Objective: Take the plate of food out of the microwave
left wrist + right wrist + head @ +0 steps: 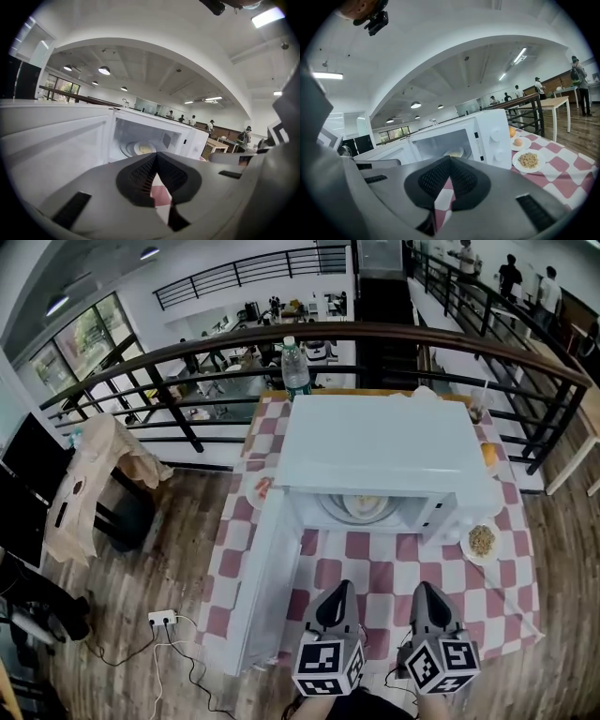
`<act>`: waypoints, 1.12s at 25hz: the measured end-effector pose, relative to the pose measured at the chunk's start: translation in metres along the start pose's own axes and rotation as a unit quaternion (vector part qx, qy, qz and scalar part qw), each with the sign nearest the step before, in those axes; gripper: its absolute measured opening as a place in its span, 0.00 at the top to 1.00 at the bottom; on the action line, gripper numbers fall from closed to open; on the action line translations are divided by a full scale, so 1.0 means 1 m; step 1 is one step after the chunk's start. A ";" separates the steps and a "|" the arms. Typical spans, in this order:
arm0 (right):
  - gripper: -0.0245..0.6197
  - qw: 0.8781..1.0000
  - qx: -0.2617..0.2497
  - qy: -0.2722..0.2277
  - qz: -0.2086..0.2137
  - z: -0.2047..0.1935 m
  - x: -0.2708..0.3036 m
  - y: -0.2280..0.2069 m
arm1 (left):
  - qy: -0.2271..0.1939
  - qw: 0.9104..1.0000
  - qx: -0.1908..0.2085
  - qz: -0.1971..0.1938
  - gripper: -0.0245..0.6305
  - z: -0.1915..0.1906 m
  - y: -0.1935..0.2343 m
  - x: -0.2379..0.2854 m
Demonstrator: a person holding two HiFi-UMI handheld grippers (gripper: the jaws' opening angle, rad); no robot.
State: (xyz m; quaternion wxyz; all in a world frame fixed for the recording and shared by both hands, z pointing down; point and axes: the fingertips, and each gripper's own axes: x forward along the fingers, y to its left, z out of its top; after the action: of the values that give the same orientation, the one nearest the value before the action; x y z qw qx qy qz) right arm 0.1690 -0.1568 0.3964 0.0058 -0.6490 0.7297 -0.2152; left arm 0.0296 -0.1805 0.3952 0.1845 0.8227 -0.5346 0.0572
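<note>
Microwave point(375, 451): white, in the centre of the head view on a red-and-white checked tablecloth point(375, 570); its cavity faces the bottom of the frame
Door point(258, 587): swung fully open, reaching down the lower left of the head view; it fills the left of the left gripper view point(51, 140)
Plate of food point(364, 507): inside the cavity on the turntable, holding pale yellowish food; it shows left of centre in the left gripper view point(144, 148) and at centre in the right gripper view point(454, 153)
Left gripper point(339, 589): at bottom centre of the head view, over the cloth in front of the opening and apart from the microwave; in its own view point(157, 159) the jaws are pressed together at the tips with nothing between them
Right gripper point(427, 589): just right of the left one, pointing towards the microwave; in its own view point(450, 164) the jaws are likewise closed tip to tip and empty
Second plate point(482, 542): on the cloth at the microwave's lower right corner, heaped with brownish grains; at mid right of the right gripper view point(528, 160)
Small plate point(519, 142): beyond the second plate, carrying an egg; an orange point(512, 132) lies just behind it
Water bottle point(295, 367): upright behind the microwave, upper centre of the head view
</note>
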 end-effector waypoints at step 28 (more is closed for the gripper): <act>0.97 0.995 0.031 0.093 0.025 -0.042 0.100 0.004 | 0.049 0.987 -0.145 0.052 0.96 -0.037 0.066 0.069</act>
State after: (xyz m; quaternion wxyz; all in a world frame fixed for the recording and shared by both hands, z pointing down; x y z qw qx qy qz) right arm 0.1372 -0.2386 0.4604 -0.0362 -0.6074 0.7360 -0.2968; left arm 0.0033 -0.2502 0.4655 0.3245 0.7547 -0.5695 0.0291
